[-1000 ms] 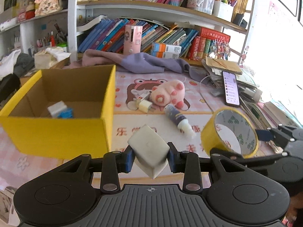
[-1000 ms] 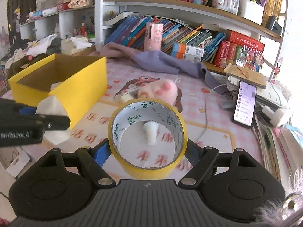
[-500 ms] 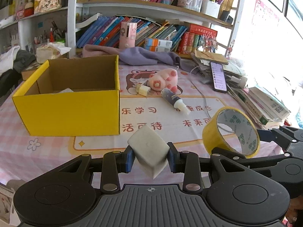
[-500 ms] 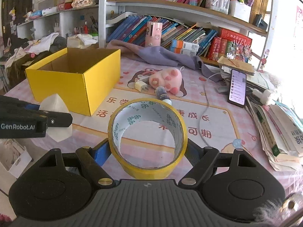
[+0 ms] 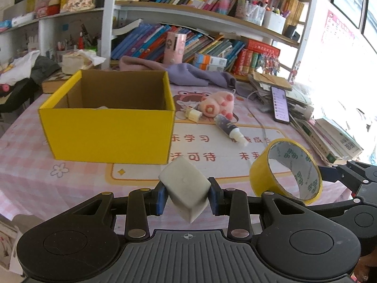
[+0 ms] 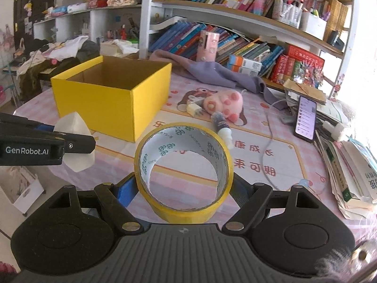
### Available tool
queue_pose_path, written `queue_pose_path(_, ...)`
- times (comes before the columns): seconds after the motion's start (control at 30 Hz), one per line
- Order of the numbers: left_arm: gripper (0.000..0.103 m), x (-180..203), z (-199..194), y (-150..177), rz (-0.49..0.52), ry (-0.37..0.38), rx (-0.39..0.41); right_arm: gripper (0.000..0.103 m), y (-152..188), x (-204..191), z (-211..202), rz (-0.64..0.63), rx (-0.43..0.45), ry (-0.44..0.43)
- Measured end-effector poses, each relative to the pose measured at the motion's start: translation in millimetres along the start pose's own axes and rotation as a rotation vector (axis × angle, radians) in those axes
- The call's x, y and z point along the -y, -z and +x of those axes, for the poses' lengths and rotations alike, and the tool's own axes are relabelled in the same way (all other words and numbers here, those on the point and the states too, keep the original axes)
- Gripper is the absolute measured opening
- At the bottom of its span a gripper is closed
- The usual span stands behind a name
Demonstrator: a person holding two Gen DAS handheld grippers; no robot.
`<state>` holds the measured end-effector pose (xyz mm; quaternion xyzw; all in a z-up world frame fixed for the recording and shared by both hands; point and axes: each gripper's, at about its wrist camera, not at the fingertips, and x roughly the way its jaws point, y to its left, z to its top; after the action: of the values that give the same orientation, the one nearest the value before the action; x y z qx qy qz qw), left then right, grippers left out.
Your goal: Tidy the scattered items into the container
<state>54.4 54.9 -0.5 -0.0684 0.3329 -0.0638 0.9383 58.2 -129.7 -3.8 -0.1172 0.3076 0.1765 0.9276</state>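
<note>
Left wrist view. The left tongs are closed narrowly on a white, soft-looking rectangular block, tilted with one corner pointing down, both blue pads pressing its sides. The landmark is the open yellow cardboard box, standing on the pink checked surface; the block hangs in the air in front of the box's right front corner, outside the box. Something pale lies low inside the box, too hidden to identify. To the right of the block, the right tongs carry a roll of yellow adhesive tape standing on edge. Right of the box lie a small cream-coloured plug, a pink plush pig toy and a dark tube with a white cap. Further right of the box, a black smartphone leans on stacked papers. Behind the box lies a crumpled lilac cloth.

Right wrist view. The right tongs stand wide, clamped on the outer wall of the yellow tape roll, whose hollow faces the camera. The roll is held above the surface, in front and to the right of the yellow box. The left tongs enter from the left edge with the white block, in front of the box. The pig toy, the plug and the tube lie to the right of the box.
</note>
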Motion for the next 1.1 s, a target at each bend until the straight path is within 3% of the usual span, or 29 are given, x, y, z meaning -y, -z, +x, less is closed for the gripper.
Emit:
queue_pose_path(0.3, 0.034, -21.7, -11.6, 4.4, -0.036, -0.037, 0.011, 0.079, -7.9, -26.8, 4.5, -0.052, 0.001, -0.062)
queue_pose_path(0.83, 0.034, -74.9, -38.9, 8.6, -0.158, -0.187, 0.049, 0.079, -31.7, -86.0, 21.8, -0.189, 0.018, -0.239)
queue_pose_path(1.1, 0.034, -77.6, -47.4, -10.7, -0.103, -0.239, 0.146, 0.079, -56.4, -96.5, 23.2, -0.218, 0.148, -0.263)
